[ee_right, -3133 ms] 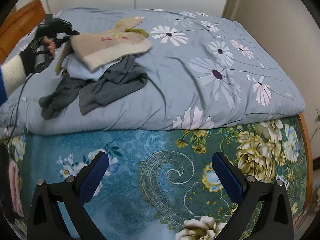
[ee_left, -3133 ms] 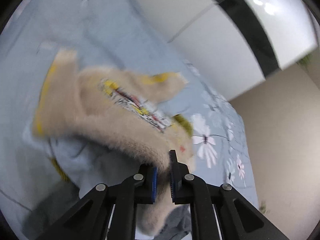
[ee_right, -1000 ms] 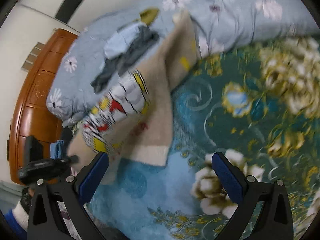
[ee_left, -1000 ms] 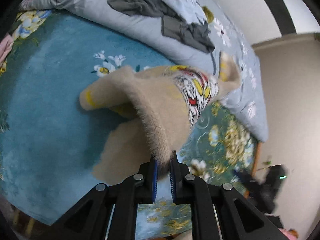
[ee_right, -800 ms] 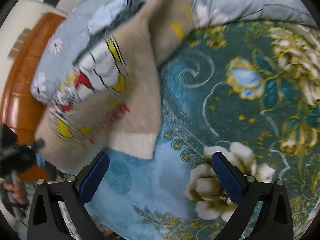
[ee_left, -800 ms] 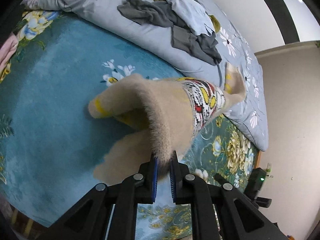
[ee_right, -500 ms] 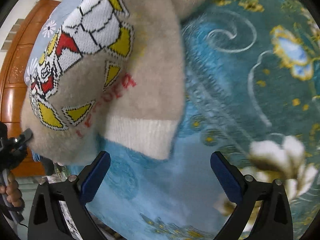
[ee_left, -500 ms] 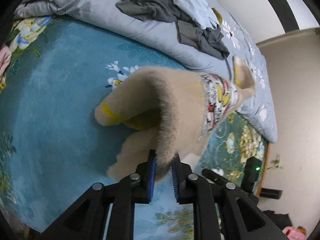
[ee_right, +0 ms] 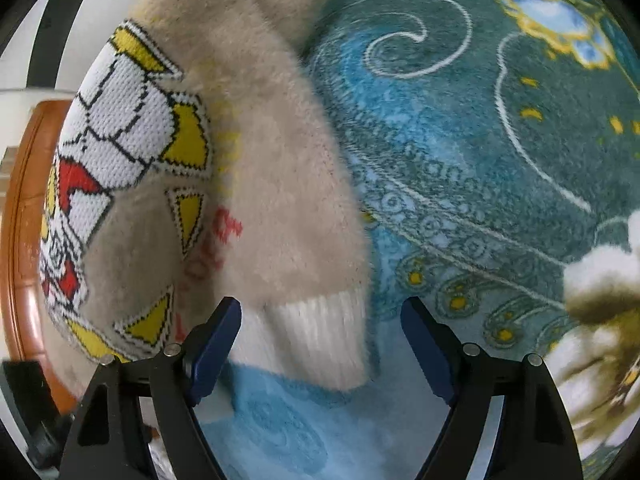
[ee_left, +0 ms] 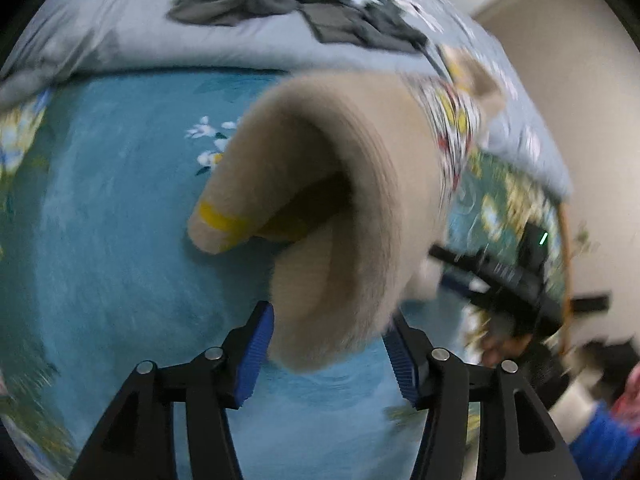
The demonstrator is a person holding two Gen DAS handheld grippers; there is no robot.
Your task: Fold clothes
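Change: half a second ago my left gripper (ee_left: 328, 344) was pinched on the sweater (ee_left: 360, 184); now its jaws stand wide, fuzzy edge loose between them.
Meaning: I judge the sweater is released onto the blanket (ee_left: 100, 240) for laying out; it is bunched, not folded.
Right gripper (ee_right: 320, 340): spread wide, holding nothing, the white ribbed hem (ee_right: 320, 340) between its pads.
Sweater place: on the teal blanket, below the grey quilt (ee_left: 120, 32) and its dark clothes (ee_left: 280, 4).
Sweater look: beige, fluffy, yellow cuff band, white-yellow-red knit figure, humped and curled over.
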